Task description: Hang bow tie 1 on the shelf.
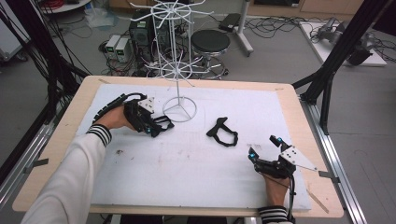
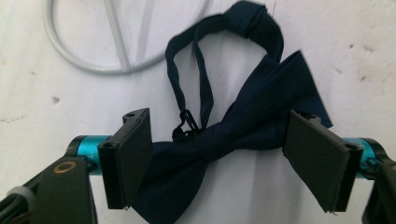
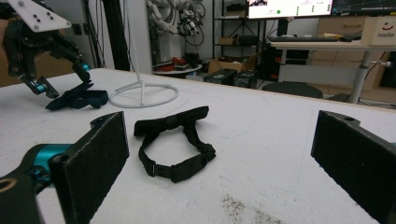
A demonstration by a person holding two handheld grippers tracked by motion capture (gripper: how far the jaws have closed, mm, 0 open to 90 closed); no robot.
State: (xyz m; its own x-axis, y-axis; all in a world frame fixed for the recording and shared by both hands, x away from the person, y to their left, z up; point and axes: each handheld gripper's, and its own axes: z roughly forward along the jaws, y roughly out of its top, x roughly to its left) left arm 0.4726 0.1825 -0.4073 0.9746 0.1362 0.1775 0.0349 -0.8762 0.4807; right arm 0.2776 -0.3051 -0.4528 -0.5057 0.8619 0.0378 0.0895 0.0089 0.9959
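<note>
left gripper [image 2: 219, 158]: fingers apart, straddling dark navy fabric bow tie [image 2: 243, 126] on white desk [image 1: 196, 168], far left beside white wire stand base [image 1: 179, 109] | right gripper [image 3: 219, 163]: fingers wide apart, holding nothing, near right

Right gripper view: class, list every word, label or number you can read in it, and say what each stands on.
"Hello" — on the white box at the top right, cut off by the picture's edge.
The writing on the bright monitor screen along the top edge is too small to read.

A dark navy bow tie [image 2: 243, 126] lies flat, strap looped, beside the stand's ring base [image 2: 88, 60].
</note>
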